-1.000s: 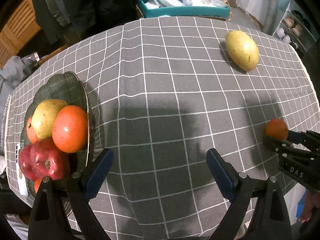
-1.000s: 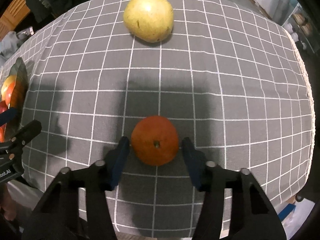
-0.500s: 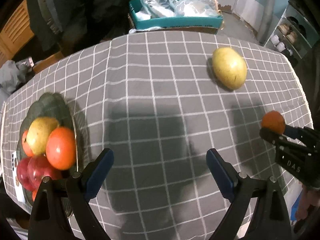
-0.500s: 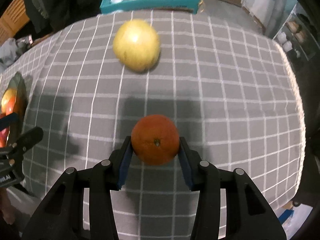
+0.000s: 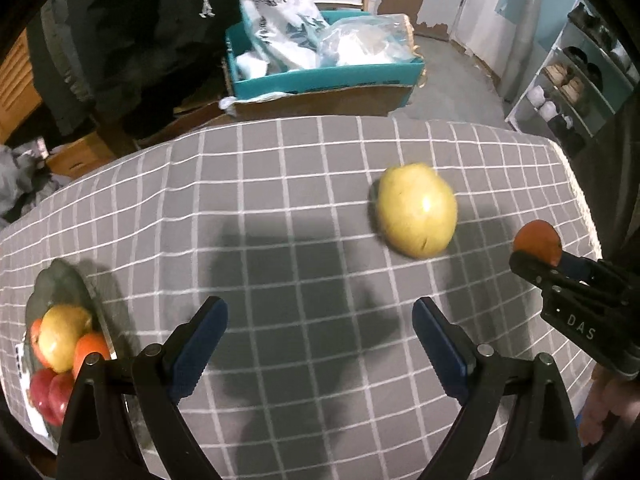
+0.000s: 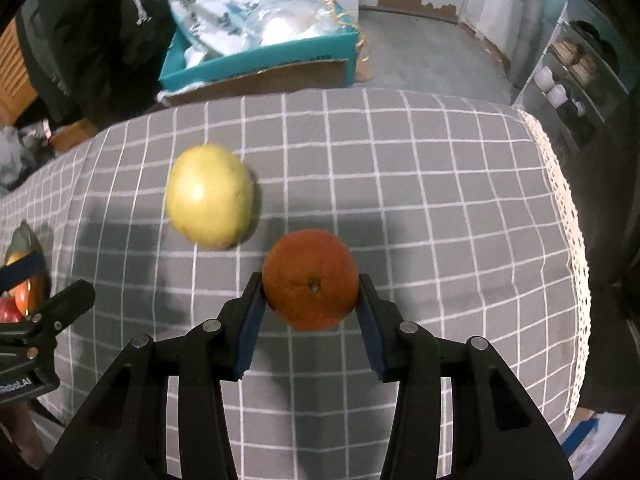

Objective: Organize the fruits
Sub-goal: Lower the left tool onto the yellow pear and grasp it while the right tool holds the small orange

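Right gripper (image 6: pixel 311 312) jaws clamped on round orange fruit (image 6: pixel 311 279), lifted off grey checked desk (image 6: pixel 440 208). Left gripper (image 5: pixel 320 344) jaws wide, empty. Carry level, clear yellow-green pear (image 6: pixel 209 196), lower gently into dark glass fruit bowl (image 5: pixel 60 284) at left.

Teal box (image 5: pixel 324 76) of bags beyond checked tablecloth (image 5: pixel 304 168).
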A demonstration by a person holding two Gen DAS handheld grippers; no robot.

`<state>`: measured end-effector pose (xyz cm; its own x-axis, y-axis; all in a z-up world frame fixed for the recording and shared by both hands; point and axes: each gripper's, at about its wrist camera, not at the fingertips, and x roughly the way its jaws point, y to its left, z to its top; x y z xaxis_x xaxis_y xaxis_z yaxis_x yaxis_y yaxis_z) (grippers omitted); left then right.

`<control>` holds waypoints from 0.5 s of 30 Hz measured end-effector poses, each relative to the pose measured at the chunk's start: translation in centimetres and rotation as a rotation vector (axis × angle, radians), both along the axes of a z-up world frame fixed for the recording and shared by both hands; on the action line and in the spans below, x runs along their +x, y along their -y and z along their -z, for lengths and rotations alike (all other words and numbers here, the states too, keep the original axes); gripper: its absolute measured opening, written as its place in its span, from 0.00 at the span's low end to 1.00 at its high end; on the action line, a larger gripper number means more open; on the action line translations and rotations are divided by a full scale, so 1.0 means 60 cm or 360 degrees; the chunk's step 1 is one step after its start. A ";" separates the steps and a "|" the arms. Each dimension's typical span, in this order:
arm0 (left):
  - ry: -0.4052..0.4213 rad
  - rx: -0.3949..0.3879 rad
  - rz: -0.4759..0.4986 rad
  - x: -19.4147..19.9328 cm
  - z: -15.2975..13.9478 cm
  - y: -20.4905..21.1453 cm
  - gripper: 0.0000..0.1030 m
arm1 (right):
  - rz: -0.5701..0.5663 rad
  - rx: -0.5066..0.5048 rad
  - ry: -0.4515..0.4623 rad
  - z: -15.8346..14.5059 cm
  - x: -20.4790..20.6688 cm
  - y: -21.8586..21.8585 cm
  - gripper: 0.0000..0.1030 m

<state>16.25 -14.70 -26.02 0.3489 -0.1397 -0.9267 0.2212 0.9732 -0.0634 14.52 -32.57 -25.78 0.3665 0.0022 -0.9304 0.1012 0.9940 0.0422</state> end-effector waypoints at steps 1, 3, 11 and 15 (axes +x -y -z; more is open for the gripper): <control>-0.0010 -0.0009 0.0004 0.006 0.001 0.005 0.92 | 0.0003 0.0001 0.0000 0.000 0.002 0.007 0.43; -0.0023 -0.0016 0.0005 0.017 0.004 0.014 0.92 | 0.0011 -0.0007 0.0004 -0.001 0.013 0.019 0.43; -0.0063 -0.0047 0.0029 0.062 0.022 0.060 0.92 | 0.0061 0.0017 0.0007 0.006 0.049 0.062 0.43; -0.0077 -0.0068 0.0038 0.073 0.030 0.078 0.92 | 0.0078 0.0018 0.0001 0.014 0.056 0.078 0.43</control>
<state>20.65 -19.39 -27.81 0.3001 -0.1874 -0.9353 0.2399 0.9638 -0.1161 17.90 -37.25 -26.59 0.3669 -0.0053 -0.9302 0.1497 0.9873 0.0534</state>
